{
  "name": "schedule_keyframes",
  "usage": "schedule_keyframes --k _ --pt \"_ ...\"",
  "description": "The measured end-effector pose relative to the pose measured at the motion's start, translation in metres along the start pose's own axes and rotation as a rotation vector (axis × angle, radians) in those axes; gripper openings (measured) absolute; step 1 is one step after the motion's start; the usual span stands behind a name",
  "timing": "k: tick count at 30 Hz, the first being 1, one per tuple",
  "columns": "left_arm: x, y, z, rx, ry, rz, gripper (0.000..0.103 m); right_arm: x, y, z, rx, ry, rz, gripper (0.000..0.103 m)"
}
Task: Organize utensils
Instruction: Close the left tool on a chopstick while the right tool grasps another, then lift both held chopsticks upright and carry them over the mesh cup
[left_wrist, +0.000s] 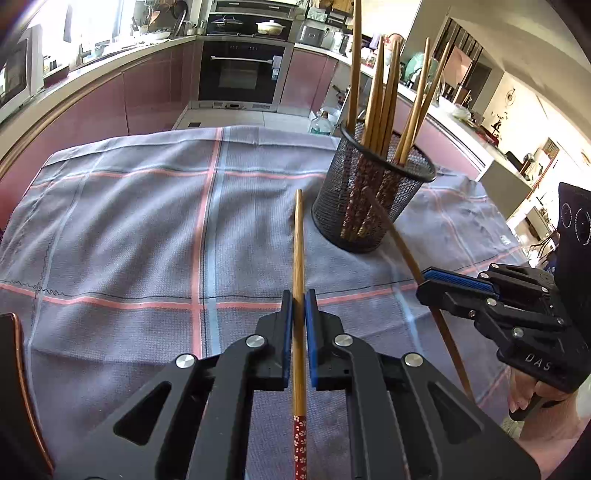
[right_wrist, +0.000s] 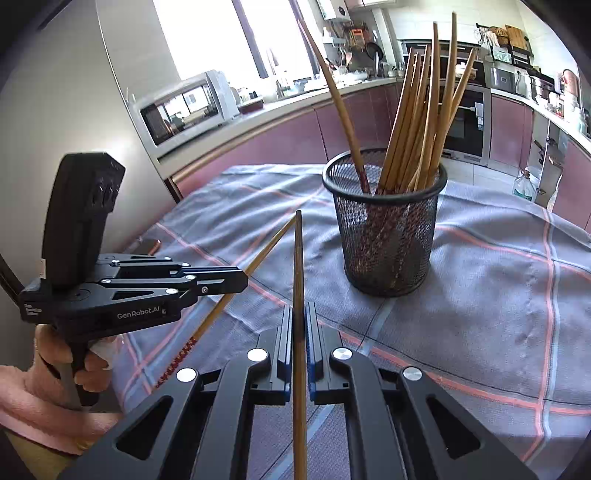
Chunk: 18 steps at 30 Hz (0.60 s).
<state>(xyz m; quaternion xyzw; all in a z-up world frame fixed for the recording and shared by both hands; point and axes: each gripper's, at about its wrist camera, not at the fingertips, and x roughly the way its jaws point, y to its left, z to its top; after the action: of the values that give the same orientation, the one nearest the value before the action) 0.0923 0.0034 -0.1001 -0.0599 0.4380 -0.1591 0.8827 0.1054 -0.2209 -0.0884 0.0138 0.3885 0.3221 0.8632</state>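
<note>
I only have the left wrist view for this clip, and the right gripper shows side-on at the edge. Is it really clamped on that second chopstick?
Observer: Yes. Seen head-on from the right wrist, the right gripper is shut on its chopstick, with a pad against each side.
Operator: Where does the tip end up?
Observer: It stops short of the mesh cup, to the left of it in that picture.
Operator: And what is holding the left gripper?
Observer: A hand wrapped around its handle, with a pink sleeve at the wrist.
</note>
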Motion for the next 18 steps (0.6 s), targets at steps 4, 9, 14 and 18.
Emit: schedule_keyframes --k 4,9,14,18 --pt "-0.016 -0.003 0.002 0.001 -0.031 -0.02 0.008 -0.016 -0.001 0.004 0.012 -0.046 0.006 0.005" --pt "-0.033 -0.005 0.006 -0.002 -0.065 -0.058 0.007 -0.031 -0.003 0.01 0.022 -0.103 0.01 0.005" --pt "-0.049 -0.006 0.008 -0.005 -0.095 -0.102 0.007 -0.045 -0.002 0.015 0.018 -0.153 0.014 0.005" --pt "-0.062 -0.007 0.013 -0.007 -0.125 -0.133 0.007 -0.054 -0.003 0.018 0.018 -0.188 0.023 0.005"
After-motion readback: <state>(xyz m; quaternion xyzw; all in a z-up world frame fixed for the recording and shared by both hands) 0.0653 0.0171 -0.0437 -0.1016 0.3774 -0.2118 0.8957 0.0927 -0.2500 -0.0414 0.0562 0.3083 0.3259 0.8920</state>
